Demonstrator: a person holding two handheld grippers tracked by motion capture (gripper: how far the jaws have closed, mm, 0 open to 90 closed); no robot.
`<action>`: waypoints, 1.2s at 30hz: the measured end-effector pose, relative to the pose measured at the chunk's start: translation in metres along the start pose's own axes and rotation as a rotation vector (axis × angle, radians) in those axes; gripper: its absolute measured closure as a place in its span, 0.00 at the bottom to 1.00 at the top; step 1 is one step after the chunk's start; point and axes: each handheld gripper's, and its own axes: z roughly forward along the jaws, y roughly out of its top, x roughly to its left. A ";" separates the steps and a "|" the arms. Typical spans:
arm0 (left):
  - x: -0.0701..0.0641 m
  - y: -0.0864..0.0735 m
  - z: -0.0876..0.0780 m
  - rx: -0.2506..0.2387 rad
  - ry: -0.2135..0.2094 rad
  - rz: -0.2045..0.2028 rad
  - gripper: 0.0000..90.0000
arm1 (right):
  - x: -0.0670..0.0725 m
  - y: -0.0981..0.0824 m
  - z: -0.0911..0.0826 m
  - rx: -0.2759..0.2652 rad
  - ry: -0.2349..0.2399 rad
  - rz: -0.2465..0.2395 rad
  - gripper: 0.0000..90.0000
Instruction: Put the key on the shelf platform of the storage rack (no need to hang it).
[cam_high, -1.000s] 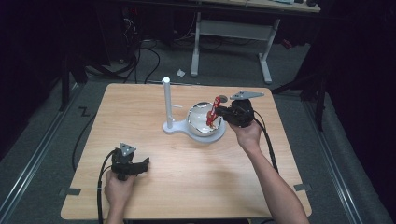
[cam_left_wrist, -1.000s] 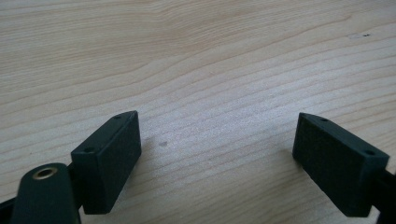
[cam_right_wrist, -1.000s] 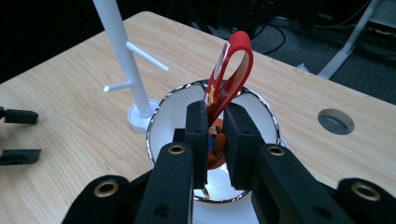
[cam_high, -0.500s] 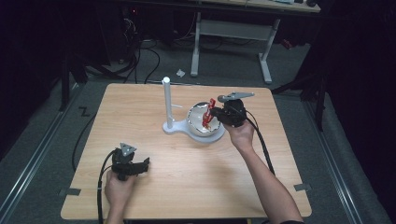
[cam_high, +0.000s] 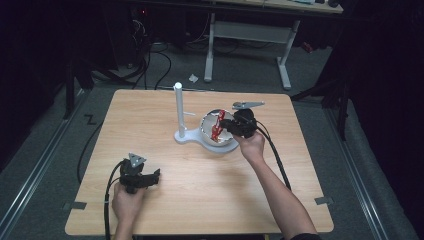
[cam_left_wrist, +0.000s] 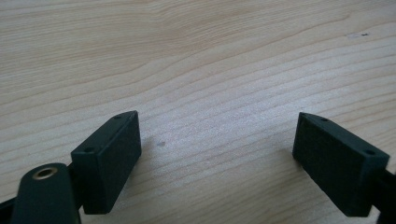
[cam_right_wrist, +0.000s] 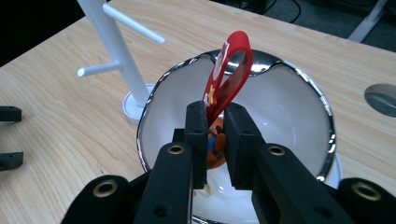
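- Right gripper (cam_right_wrist: 215, 135): jaws clamped on a red strap loop (cam_right_wrist: 232, 70). A small orange charm (cam_right_wrist: 215, 144) hangs from it, pinched between the pads.
- Strap loop stands up from the jaws, over a white bowl with a chrome rim (cam_right_wrist: 299, 98). Charm sits inside the bowl's rim line; can't tell if it touches the bowl floor.
- High view: right gripper (cam_high: 226, 126) is at the bowl (cam_high: 207, 132), pointing left across it, red strap (cam_high: 217, 127) over the bowl's middle.
- Bowl touches the round base of a white peg stand (cam_high: 178, 107), just to the stand's right, centre-back of the wooden table (cam_high: 210, 195). Two short pegs stick out of the post in the right gripper view.
- Left gripper (cam_left_wrist: 217, 154): jaws wide apart, nothing between them, bare table under them.
- High view: left gripper (cam_high: 154, 178) sits low at the near-left of the table, well apart from bowl and stand, held in the left hand (cam_high: 127, 202).
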 end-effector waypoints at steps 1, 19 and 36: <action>0.000 0.000 0.000 -0.001 0.001 0.000 0.17 | 0.000 -0.001 0.002 0.005 0.000 0.000 0.90; 0.001 0.000 0.000 -0.001 -0.004 0.007 0.17 | -0.012 -0.010 0.013 0.044 -0.027 0.029 0.75; 0.000 0.000 0.000 -0.001 -0.003 0.006 0.18 | -0.015 -0.012 -0.021 -0.002 -0.109 -0.029 0.55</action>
